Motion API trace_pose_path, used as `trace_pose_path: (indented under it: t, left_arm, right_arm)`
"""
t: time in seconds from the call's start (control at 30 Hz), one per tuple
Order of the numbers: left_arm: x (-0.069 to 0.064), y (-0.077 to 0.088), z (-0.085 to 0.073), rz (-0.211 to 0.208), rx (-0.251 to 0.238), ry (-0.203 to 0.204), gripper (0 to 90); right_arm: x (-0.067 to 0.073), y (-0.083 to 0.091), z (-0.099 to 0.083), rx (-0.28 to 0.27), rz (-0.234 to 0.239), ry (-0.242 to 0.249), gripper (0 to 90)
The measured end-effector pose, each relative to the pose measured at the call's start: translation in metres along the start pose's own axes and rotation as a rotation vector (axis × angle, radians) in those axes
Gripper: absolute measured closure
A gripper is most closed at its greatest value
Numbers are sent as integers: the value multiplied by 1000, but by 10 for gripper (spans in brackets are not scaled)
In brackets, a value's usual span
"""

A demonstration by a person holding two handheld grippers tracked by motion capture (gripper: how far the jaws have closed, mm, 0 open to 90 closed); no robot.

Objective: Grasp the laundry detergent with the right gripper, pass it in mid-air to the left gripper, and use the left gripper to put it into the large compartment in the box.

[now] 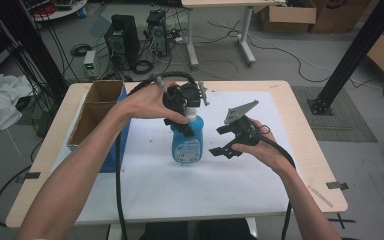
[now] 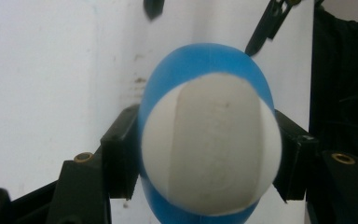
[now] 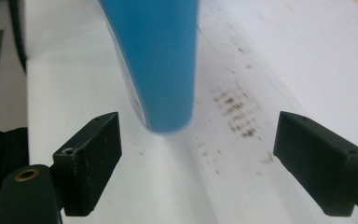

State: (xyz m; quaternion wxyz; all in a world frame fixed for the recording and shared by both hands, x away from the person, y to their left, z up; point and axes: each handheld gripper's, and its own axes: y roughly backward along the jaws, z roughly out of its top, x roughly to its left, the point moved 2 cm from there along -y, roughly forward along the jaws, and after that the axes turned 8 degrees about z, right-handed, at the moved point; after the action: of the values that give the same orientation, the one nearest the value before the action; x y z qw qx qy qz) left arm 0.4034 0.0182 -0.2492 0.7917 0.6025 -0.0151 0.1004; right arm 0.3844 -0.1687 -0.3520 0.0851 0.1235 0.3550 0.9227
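A blue bottle point(image 1: 186, 145) with a pale label and a white cap point(image 2: 209, 149) stands upright on the white sheet point(image 1: 180, 192) in the middle of the table. My left gripper point(image 1: 192, 113) comes down from above and is shut on the bottle's top, one jaw pressing each side of the cap in the left gripper view point(image 2: 209, 161). My right gripper point(image 1: 222, 140) hovers just right of the bottle's body, open, its jaws pointing at it. In the right gripper view the blue body point(image 3: 154, 60) stands ahead of the wide gap point(image 3: 198, 158), apart from both jaws.
An open cardboard box point(image 1: 97, 107) with a blue side sits at the table's left edge, close to my left forearm. The wooden table point(image 1: 310, 150) has tape marks at its right front. Computer towers point(image 1: 122, 37), cables and a black post point(image 1: 360, 45) stand on the floor beyond.
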Motion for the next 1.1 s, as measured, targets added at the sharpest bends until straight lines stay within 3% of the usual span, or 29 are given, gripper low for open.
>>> trace_pose_path:
  t: [0.27, 0.57, 1.1]
  left_arm:
    - [19, 26, -9, 40, 36, 176, 382]
    - [37, 61, -13, 110, 81, 362, 383]
    - [69, 124, -49, 193, 158, 774, 384]
  right_arm:
    - [-13, 15, -18, 61, -107, -64, 154]
    - [-20, 20, -29, 103, -164, -105, 157]
    - [-26, 28, -35, 101, -177, -144, 163]
